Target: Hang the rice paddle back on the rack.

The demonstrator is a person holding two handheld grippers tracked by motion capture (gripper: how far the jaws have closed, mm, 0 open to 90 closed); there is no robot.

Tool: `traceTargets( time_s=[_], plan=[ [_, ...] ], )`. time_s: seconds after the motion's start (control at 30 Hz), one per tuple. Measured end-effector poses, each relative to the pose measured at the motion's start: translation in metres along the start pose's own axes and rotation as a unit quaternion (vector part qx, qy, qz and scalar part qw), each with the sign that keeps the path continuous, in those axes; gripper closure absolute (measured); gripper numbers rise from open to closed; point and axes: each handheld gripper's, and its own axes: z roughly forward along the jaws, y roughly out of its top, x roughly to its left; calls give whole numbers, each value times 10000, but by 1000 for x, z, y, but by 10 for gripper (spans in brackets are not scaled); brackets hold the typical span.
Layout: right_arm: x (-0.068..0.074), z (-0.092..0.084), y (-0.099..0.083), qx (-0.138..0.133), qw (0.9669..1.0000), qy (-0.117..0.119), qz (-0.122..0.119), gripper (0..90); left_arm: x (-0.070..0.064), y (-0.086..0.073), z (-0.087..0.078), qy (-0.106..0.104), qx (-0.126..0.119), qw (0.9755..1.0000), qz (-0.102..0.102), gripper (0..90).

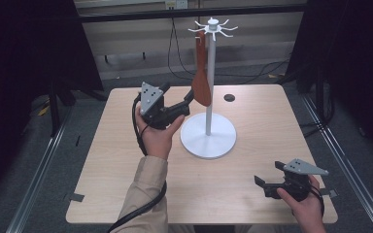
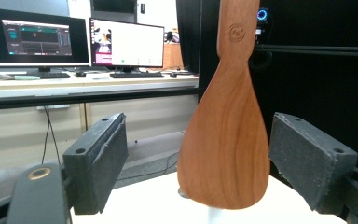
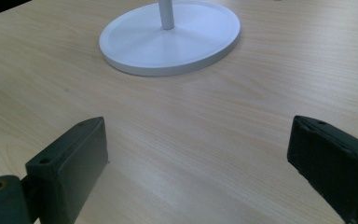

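A wooden spatula (image 2: 223,140) hangs from a hook at the top of the white stand (image 1: 209,87), its blade between the spread jaws of the left gripper (image 2: 214,163), which touch nothing. This looks like the approach to a grasp; closing on the blade comes next. The right gripper (image 1: 267,180) rests apart over the table (image 1: 252,107), jaws spread, empty.

High view above table (image 1: 252,121), gripper views close and low, sharing white stand (image 1: 208,131)

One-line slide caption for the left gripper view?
Open left gripper brackets the blade of a wooden spatula, not clamping it, monitors behind.
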Motion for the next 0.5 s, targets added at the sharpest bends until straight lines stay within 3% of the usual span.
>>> traceTargets(
  time_s=[0.1,0.5],
  plan=[
    [0,0,0,6,10000,3,-2,47,0,-3,-2,8,-16,10000,-80,184],
    [1,1,0,40,10000,33,-68,47,7,-24,-14,112,113,9998,-71,159]
  ],
)
